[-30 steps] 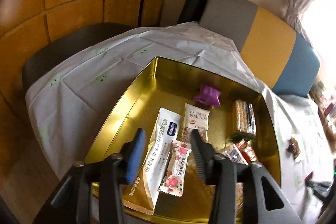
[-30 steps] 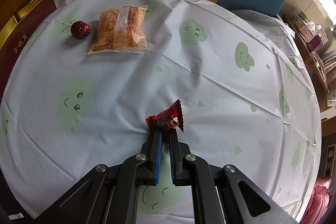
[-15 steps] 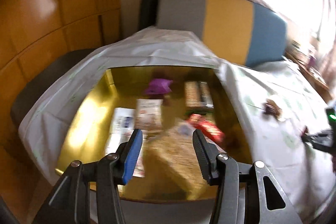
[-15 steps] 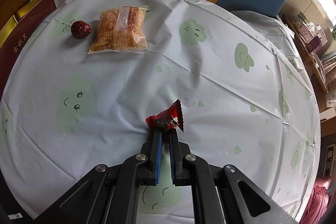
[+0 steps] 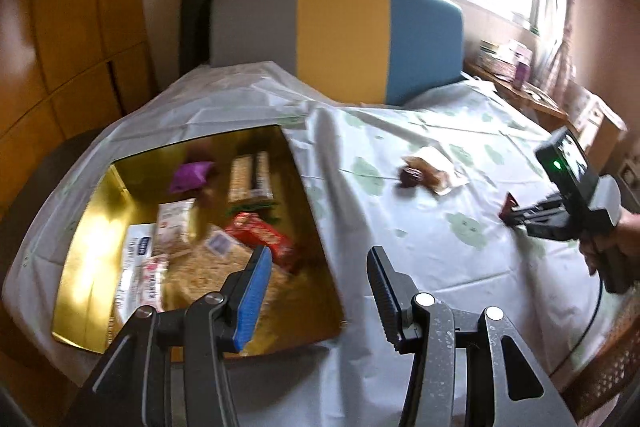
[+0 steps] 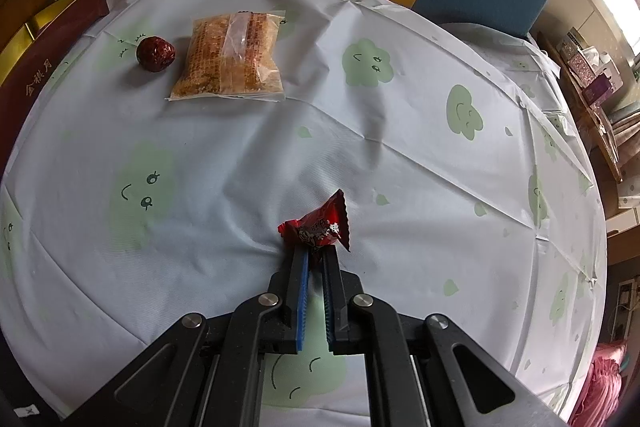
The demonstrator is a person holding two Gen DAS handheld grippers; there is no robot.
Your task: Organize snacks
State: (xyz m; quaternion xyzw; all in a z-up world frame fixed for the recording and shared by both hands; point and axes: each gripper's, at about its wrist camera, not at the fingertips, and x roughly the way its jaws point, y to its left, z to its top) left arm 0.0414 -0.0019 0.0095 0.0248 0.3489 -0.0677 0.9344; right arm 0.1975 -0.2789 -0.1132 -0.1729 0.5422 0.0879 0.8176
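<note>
Fingertips of the right gripper [image 6: 314, 257] are pinched shut on a small red foil-wrapped candy [image 6: 320, 227], which sits low over the white tablecloth with pale green cloud faces [image 6: 400, 155], well away from the shallow gold-lined rectangular box [image 5: 120, 187]. The left gripper [image 5: 316, 267] stands part open with nothing between its blue and black pads, hovering over the box's near right corner. Inside the box lie several snacks already sorted: a purple wrapper [image 5: 190, 175], a clear-wrapped brown bar [image 5: 250, 175], a red packet [image 5: 260, 237], white sachets and a large crumbly pack, though motion blur makes their labels unreadable. Left to do, it seems: the held candy, plus a dark red wrinkled date [image 6: 155, 53] and a clear bag of golden crisp squares [image 6: 232, 57] lying side by side on the cloth just beyond the box. Only a maroon wall of the box shows in the right wrist view, and the near end of the table is cut off in both.
</note>
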